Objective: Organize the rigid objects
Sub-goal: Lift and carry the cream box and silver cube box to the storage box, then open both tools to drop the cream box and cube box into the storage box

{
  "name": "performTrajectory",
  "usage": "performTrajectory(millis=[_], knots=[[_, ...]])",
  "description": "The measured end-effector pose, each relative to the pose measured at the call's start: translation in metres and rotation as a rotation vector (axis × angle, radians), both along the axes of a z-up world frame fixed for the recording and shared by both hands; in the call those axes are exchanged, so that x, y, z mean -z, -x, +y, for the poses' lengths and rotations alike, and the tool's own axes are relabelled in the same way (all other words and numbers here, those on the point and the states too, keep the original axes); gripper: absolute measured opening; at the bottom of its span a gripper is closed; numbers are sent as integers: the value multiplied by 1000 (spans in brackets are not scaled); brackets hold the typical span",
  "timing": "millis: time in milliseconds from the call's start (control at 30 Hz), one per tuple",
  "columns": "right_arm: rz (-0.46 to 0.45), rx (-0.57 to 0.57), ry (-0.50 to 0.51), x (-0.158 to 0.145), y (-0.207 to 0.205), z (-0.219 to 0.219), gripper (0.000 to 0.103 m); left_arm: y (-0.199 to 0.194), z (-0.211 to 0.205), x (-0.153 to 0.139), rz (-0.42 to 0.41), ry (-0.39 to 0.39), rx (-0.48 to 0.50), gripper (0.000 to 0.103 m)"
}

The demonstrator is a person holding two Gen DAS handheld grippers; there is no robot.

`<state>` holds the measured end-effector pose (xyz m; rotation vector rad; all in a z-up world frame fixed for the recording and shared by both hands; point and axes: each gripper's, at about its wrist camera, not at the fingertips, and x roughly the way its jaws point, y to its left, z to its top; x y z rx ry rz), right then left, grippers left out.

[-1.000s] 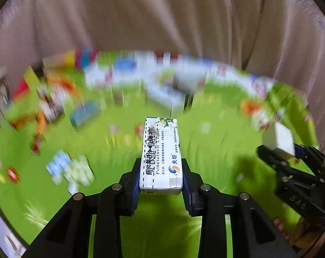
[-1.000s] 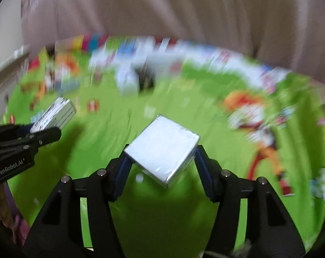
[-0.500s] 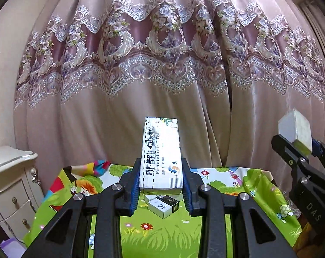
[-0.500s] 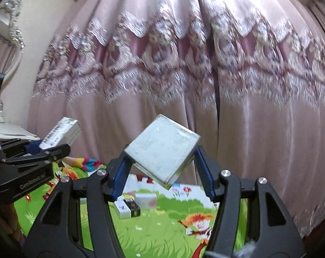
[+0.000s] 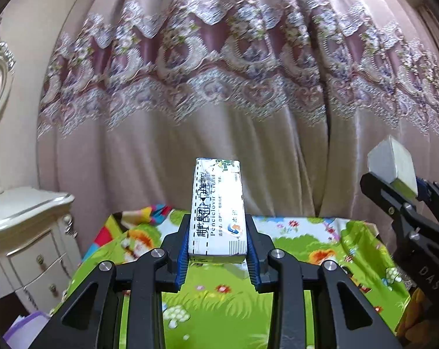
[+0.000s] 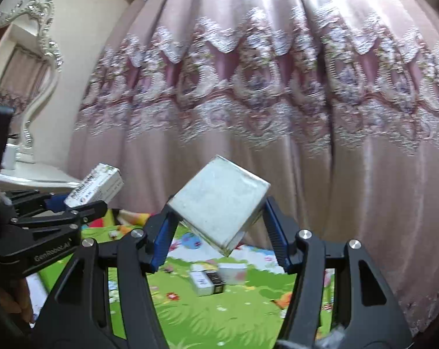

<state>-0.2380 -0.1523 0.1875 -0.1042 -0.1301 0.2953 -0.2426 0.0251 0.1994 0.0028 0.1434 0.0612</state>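
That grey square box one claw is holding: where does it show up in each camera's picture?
Left wrist view: grey square box at the right edge, in the right gripper.
Right wrist view: centre, tilted between the fingers.
Shared landmark: the lace-trimmed curtain behind.

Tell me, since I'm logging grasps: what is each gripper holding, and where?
Left gripper clamps the long box by its near end. Right gripper clamps the square box at two opposite corners.

The right gripper [image 6: 219,224] clamps a tilted grey square box [image 6: 219,203] above the green cartoon-printed cloth [image 6: 219,314], before a pink lace curtain [image 6: 277,87].
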Motion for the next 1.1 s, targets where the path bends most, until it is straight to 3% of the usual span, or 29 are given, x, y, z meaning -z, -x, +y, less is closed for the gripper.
performTrajectory(millis=[300,600,933,1100], knots=[[96,-237,81,6,5,61,62,28,61,22,87,33,-141,34],[242,-497,237,30,11,143,62,56,120,52,187,90,-282,34],[413,-721,440,76,14,231,62,89,201,110,368,205,-485,34],[560,-812,563,114,8,279,62,100,240,143,473,309,-550,34]])
